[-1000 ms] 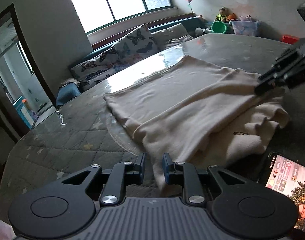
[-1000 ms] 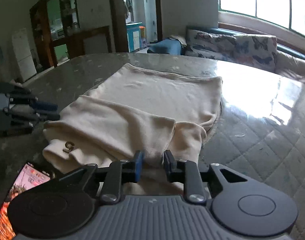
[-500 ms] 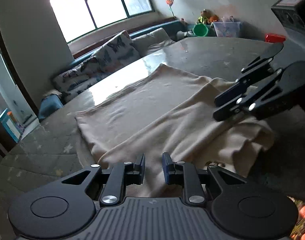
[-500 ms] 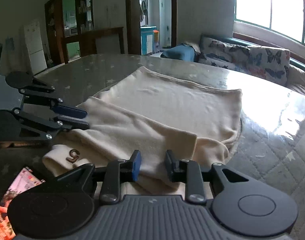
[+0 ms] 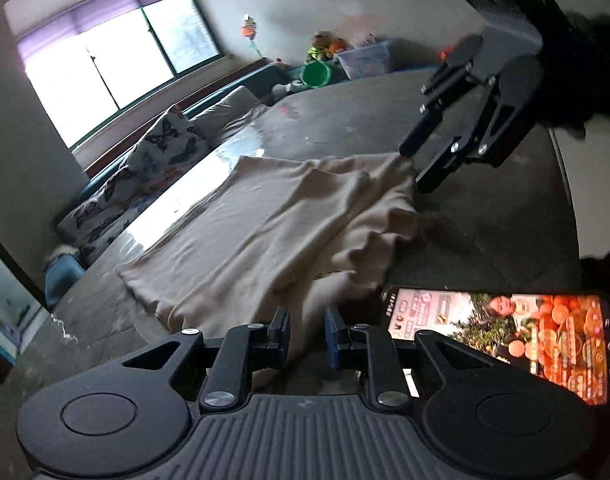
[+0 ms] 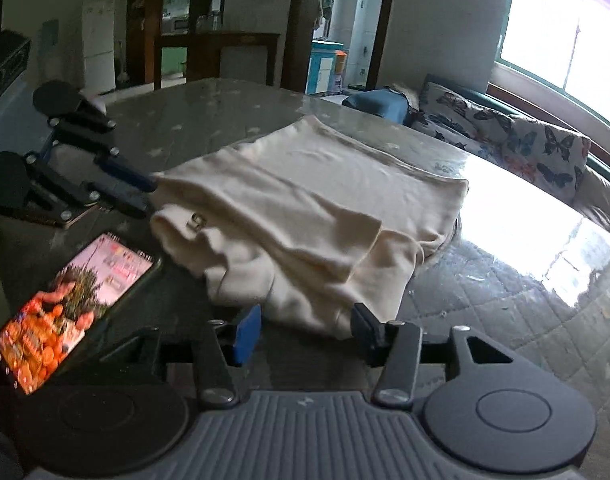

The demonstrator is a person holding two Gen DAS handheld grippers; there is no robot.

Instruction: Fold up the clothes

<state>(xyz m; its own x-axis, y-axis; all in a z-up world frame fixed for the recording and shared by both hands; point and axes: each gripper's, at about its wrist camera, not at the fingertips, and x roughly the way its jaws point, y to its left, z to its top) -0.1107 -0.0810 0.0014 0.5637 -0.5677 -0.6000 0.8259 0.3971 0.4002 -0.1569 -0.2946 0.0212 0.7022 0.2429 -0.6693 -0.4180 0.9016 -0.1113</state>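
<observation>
A cream garment (image 5: pixel 273 224) lies partly folded on the quilted table, with loose layers bunched at its near edge; it also shows in the right wrist view (image 6: pixel 305 216). My left gripper (image 5: pixel 307 334) is at the garment's near edge, jaws a small gap apart with cloth between them; in the right wrist view (image 6: pixel 145 194) its tips touch the garment's left corner. My right gripper (image 6: pixel 307 334) is open and empty just in front of the garment's near edge; in the left wrist view (image 5: pixel 415 168) it hovers at the garment's far right corner.
A lit phone (image 5: pixel 501 336) lies on the table beside the garment; it also shows in the right wrist view (image 6: pixel 73 292). The quilted table (image 6: pixel 505 300) extends right. A sofa with butterfly cushions (image 6: pixel 525 140) runs along the window. A green bucket (image 5: pixel 315 74) and a storage box stand beyond.
My right gripper has opened wide, let go of the garment and pulled back from it. My left gripper has swung so the phone now lies close at its right.
</observation>
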